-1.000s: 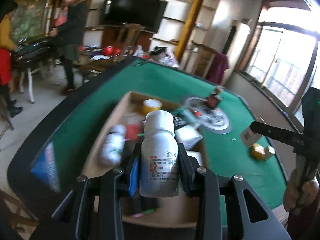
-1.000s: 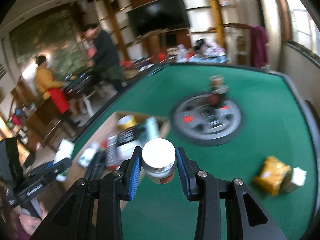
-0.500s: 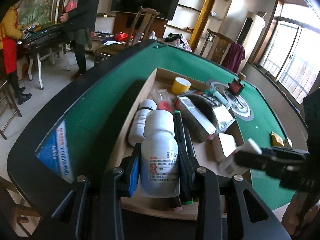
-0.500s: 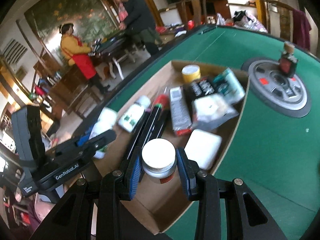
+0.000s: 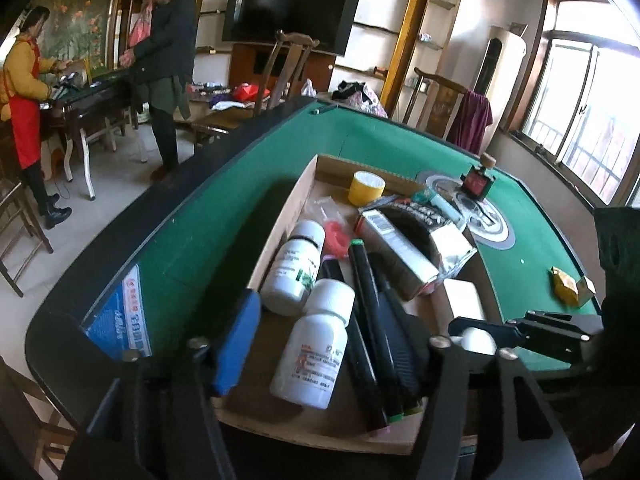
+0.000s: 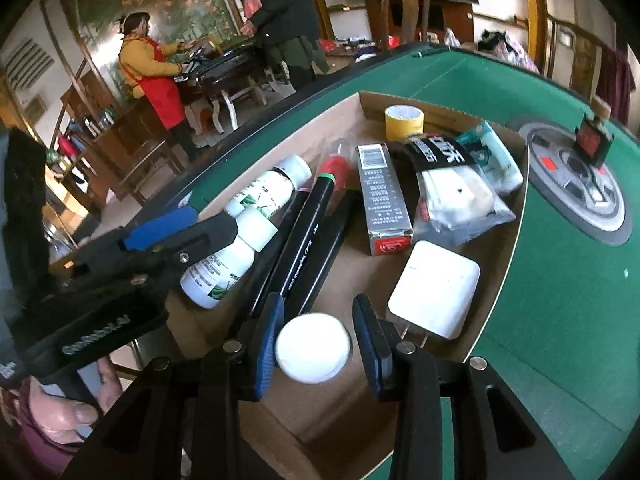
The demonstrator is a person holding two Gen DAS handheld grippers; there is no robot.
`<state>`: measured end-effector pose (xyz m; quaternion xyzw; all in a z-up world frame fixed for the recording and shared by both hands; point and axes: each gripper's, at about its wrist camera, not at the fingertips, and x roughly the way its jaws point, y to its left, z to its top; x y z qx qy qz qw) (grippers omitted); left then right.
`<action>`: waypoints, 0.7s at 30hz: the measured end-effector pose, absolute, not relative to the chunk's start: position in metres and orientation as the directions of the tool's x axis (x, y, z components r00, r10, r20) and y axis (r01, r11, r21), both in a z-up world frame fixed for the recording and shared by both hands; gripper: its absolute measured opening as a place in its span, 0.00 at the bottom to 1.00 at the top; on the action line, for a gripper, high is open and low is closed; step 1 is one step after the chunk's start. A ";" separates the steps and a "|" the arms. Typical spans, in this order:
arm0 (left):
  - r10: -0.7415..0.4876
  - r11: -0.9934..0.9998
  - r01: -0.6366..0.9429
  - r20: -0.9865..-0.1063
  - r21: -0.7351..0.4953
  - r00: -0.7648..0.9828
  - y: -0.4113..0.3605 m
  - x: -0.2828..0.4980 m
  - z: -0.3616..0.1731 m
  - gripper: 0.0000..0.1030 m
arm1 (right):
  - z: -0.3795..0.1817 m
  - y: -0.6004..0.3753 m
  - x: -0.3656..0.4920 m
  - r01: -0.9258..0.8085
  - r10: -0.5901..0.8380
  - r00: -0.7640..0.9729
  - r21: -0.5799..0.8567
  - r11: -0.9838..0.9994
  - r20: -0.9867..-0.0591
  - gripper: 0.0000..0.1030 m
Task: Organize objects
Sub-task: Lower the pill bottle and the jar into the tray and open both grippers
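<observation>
Dropping items into the shallow brown cardboard box (image 5: 298, 200) on the green felt bench (image 5: 224, 216) is the step in hand, judging by how both claws hang over it. The left claw (image 5: 336, 344) is opening, its blue pads well clear of the tall white plastic pill bottle with red print (image 5: 316, 350), which lies tilted at the box's near end, against a second white bottle with a green leaf label (image 5: 294, 268) and beside the long black marker pens (image 5: 366, 320). That bottle looks delivered.

The right claw (image 6: 318, 346) hovers over the near part of the box floor with a small white-capped jar (image 6: 313, 347) between its pads. Its jaws are opening too, and slim gaps show on either side of the cap, so the jar appears to be just coming free rather than firmly held. A flat white rounded-square case (image 6: 434, 294) lies just beyond it in the box.

Next, I judge, both claws need to lift clear without nudging the bottles. A crumpled yellow packet (image 5: 564, 290) outside the box on the felt, off to its right, looks like a likely candidate to fetch after that.
</observation>
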<state>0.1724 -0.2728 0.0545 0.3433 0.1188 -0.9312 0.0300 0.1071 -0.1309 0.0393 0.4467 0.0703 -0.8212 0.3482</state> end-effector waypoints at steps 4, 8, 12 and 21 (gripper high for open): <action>-0.042 -0.967 0.188 -0.620 -0.171 -0.784 -0.274 0.178 0.070 0.87 | 0.054 -0.126 0.116 0.643 -0.530 -0.404 0.180 -0.744 -0.745 0.66; -0.121 -0.966 0.235 -0.611 -0.109 -0.782 -0.272 0.181 0.081 0.91 | 0.072 -0.112 0.124 0.612 -0.517 -0.518 0.126 -0.780 -0.681 0.85; -0.200 -0.957 0.287 -0.604 -0.050 -0.772 -0.267 0.181 0.088 0.96 | 0.082 -0.105 0.128 0.582 -0.481 -0.592 0.070 -0.810 -0.647 0.90; -0.320 -0.932 0.358 -0.592 0.056 -0.740 -0.254 0.177 0.094 0.99 | 0.077 -0.104 0.126 0.569 -0.452 -0.606 0.041 -0.822 -0.654 0.92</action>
